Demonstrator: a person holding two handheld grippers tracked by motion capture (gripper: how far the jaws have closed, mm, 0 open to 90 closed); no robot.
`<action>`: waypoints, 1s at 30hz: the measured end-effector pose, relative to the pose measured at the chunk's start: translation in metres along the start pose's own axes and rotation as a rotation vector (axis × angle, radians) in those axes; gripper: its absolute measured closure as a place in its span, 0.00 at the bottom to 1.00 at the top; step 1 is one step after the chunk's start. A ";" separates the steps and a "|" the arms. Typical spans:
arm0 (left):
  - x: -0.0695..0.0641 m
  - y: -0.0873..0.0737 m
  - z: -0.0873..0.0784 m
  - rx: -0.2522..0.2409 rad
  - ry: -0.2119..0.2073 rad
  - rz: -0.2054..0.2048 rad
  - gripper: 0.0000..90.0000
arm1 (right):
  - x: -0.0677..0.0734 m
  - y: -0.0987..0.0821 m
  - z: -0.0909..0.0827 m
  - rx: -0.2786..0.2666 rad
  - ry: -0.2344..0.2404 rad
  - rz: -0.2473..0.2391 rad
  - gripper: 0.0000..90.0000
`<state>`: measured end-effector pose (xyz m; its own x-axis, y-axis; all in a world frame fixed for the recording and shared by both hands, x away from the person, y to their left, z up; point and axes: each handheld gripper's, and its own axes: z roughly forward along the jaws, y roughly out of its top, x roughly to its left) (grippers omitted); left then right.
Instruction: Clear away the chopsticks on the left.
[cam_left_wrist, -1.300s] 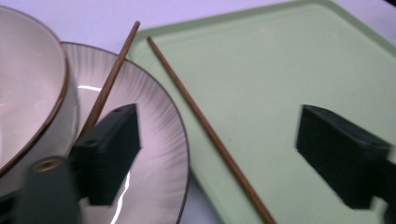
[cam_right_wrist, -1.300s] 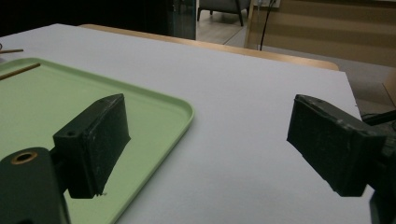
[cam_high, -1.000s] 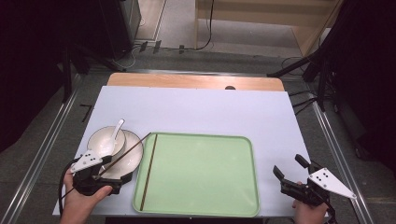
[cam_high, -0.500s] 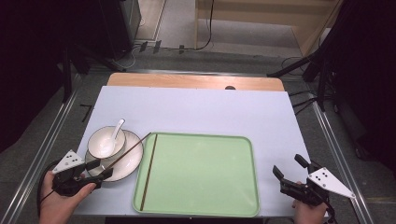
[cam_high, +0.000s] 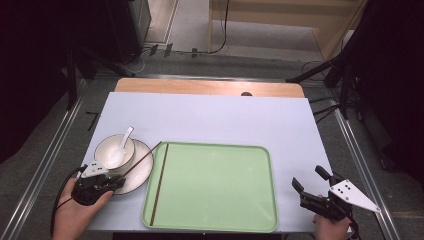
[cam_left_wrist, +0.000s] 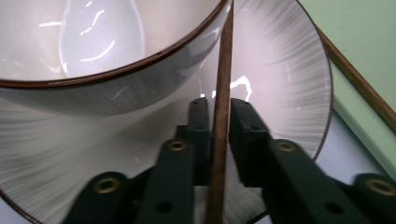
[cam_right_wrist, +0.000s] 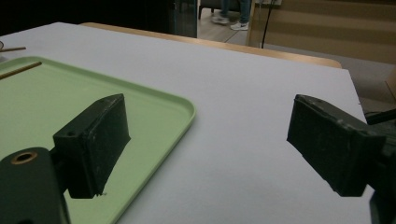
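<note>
Chopstick (cam_left_wrist: 218, 126) number two lies slanted across the plate (cam_left_wrist: 289, 93), just beside the bowl (cam_left_wrist: 140, 70) with its spoon (cam_high: 119, 146), and my left gripper (cam_left_wrist: 218, 122) has just been closing, pads pinching it now. Its partner (cam_high: 159, 181) already lies in the green tray (cam_high: 215, 225); this one isn't lifted yet. My left hand (cam_high: 75, 217) sits low, gripper pointing at the plate. My right gripper (cam_right_wrist: 210, 144) waits, jaws wide apart, holding nothing.

Place: a lab-like recording room
Signs: dark tripod legs (cam_high: 320, 70), floor cables (cam_high: 220, 30), metal rails (cam_high: 45, 160) flanking a covered table (cam_high: 210, 120)
</note>
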<state>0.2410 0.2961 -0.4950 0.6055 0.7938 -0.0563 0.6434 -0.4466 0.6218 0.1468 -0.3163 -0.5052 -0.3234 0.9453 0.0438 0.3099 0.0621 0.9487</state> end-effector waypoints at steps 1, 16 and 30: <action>0.000 0.000 0.000 0.000 0.000 0.000 0.94 | 0.000 0.000 0.000 0.000 0.000 0.000 0.14; -0.043 0.014 -0.006 -0.066 -0.040 0.004 0.95 | 0.000 0.000 0.001 0.000 0.002 0.001 0.14; -0.093 0.028 0.024 -0.061 -0.131 -0.017 0.95 | -0.001 0.000 0.000 -0.006 0.002 0.000 0.14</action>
<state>0.2134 0.1997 -0.4911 0.6534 0.7385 -0.1662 0.6268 -0.4048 0.6658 0.1472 -0.3173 -0.5053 -0.3254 0.9445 0.0442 0.3043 0.0604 0.9507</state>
